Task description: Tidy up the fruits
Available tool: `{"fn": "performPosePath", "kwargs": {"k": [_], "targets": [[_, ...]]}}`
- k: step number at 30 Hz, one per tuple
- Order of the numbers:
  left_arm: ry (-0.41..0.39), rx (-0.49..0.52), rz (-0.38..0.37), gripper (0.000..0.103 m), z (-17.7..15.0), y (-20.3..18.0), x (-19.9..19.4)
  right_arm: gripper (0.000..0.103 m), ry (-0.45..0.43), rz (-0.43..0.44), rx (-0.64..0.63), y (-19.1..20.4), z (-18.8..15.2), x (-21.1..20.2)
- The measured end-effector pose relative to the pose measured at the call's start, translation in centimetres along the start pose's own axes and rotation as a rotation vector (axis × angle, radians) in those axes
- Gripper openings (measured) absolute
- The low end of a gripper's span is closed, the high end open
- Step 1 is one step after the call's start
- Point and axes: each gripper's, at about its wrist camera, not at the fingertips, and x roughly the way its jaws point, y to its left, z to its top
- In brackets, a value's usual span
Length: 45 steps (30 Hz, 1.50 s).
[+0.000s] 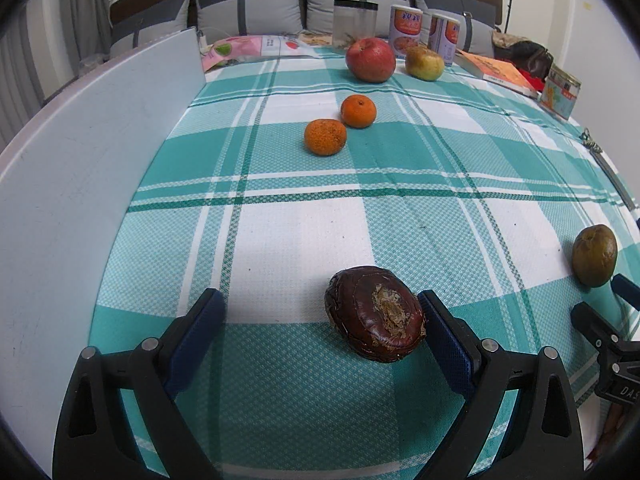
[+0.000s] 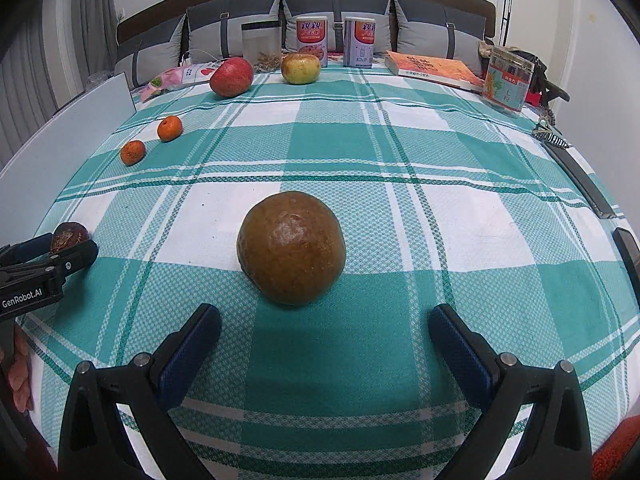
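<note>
Left claw (image 1: 320, 332) is spread wide w/ the dark wrinkled fruit (image 1: 374, 314) sitting between its pads, pressed up against the right pad (image 1: 448, 344) and well off the left one. Best to slide the claw right a touch so the fruit sits centred before closing, else it prob. gets shoved sideways; close gently, since the skin looks split and dry at the top. Right claw (image 2: 324, 340) is also wide and holds nothing: the brown round fruit (image 2: 291, 247) lies just ahead of the tips, roughly on the centre line, so it needs a straight push fwd and low, w/ pads meeting the widest part, as a round body could roll on the plaid cloth (image 2: 400, 208). Farther off, two oranges (image 1: 325, 137) sit close together, then a red apple (image 1: 371, 59) and a yellow-green apple (image 1: 425, 63) near the far edge, which looks like sorting in pairs, though that's a guess. Hard to tell: the undersides of both near fruits, whether the bed or a tabletop lies under the cloth, what the white board (image 1: 80, 184) at left is for, and the tins (image 2: 312, 40) at the back, whose labels are too small to read.
</note>
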Motion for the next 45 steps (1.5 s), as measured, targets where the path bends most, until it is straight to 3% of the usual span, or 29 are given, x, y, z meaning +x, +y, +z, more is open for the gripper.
{"fn": "performPosePath", "kwargs": {"k": [10,14,17,23,27,28,29,31,33,36,37,38,41,45], "targets": [[0.006,0.0,-0.015,0.097,0.1,0.1,0.1,0.103,0.0,0.0,0.0,0.0,0.0,0.0],[0.053,0.056,-0.131,0.098,0.1,1.3,-0.6,0.103,0.0,0.002,0.0,0.0,0.0,0.0],[0.073,0.026,-0.202,0.098,-0.4,2.4,-1.4,0.103,0.0,0.002,-0.001,0.0,0.0,0.0],[0.131,0.095,-0.164,0.096,-0.1,0.3,-1.2,0.103,0.005,0.01,-0.002,0.2,0.1,0.0],[0.133,0.102,-0.141,0.095,0.7,-0.5,-1.1,0.102,0.052,0.132,0.053,-1.3,1.1,-0.6],[0.133,0.116,-0.127,0.087,0.9,-0.8,-0.9,0.102,0.057,0.158,0.076,-1.8,1.7,-0.9],[0.139,0.133,-0.117,0.064,1.0,-1.1,-0.7,0.102,0.061,0.166,0.085,-2.2,2.4,-1.0],[0.146,0.15,-0.107,0.055,1.4,-1.4,-0.5,0.101,0.081,0.176,0.072,-2.5,3.9,-1.1],[0.159,0.139,-0.119,0.044,1.8,-1.3,-0.5,0.097,0.137,0.208,0.037,-2.1,5.3,-0.5],[0.179,0.11,-0.113,0.043,2.2,-1.1,-0.5,0.078,0.217,0.234,-0.003,-1.1,6.3,0.9],[0.179,0.105,-0.108,0.043,2.2,-1.0,-0.6,0.067,0.246,0.242,-0.02,-0.6,6.5,1.5],[0.177,0.1,-0.1,0.043,2.3,-0.9,-0.8,0.048,0.278,0.234,-0.043,-0.1,6.6,2.2],[0.167,0.081,-0.091,0.043,2.3,-0.4,-1.9,0.048,0.319,0.201,-0.072,0.6,6.5,2.5],[0.117,0.092,-0.063,0.043,2.9,-0.1,-4.2,0.048,0.305,0.249,-0.04,0.4,7.0,1.0]]}}
